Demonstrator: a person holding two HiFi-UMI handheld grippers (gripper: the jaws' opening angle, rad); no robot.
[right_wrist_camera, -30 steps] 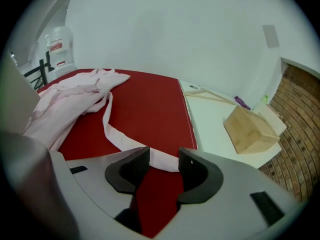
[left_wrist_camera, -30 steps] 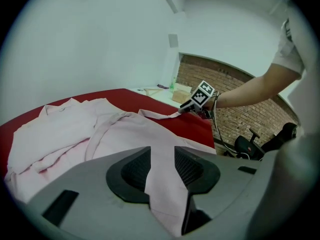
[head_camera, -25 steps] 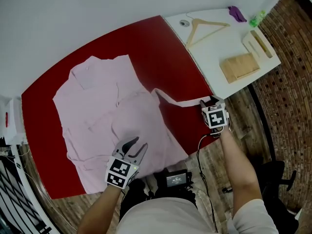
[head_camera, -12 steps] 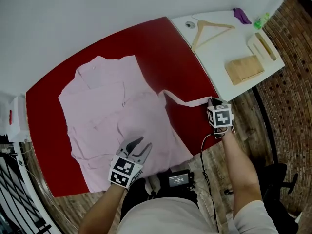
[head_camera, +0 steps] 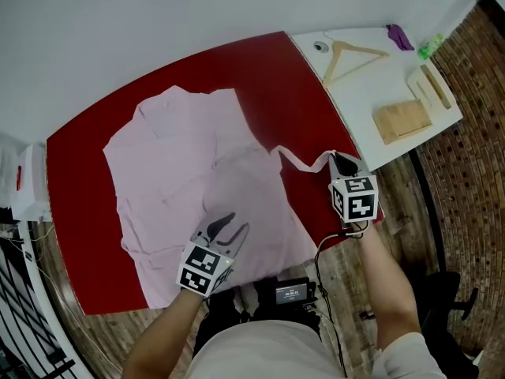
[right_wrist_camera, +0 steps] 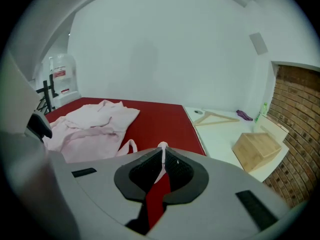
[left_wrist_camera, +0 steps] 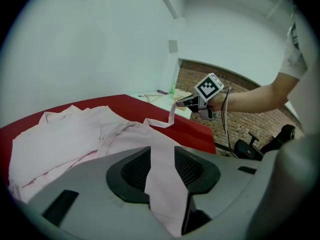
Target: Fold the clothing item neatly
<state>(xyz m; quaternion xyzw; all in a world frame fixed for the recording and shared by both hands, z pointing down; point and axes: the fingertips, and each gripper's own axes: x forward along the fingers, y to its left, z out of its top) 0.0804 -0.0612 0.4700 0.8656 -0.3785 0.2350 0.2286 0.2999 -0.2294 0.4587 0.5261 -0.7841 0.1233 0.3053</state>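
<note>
Currently, a pale pink long-sleeved cotton shirt lies spread, collar away from the person, on a dark red table. Its body is flat but wrinkled, and its near hem reaches close to the table's front edge. One thin sleeve stretches sideways from the shirt's body towards the table's right edge.

The right gripper pinches the end of that sleeve. Its jaws have just been closing, and the right gripper view shows them pressed together on a narrow fold of pink cloth. The sleeve end is raised off the red surface and sags in a shallow curve back to the shirt.

The left gripper sits over the shirt's near part, jaws spread. Its own view shows pink fabric in the gap between the pads, with neither pad pressing on it.

To the right, touching the red table, stands a white side table carrying a bare wooden clothes hanger, a flat light wooden box, a small purple item and a green bottle.
</note>
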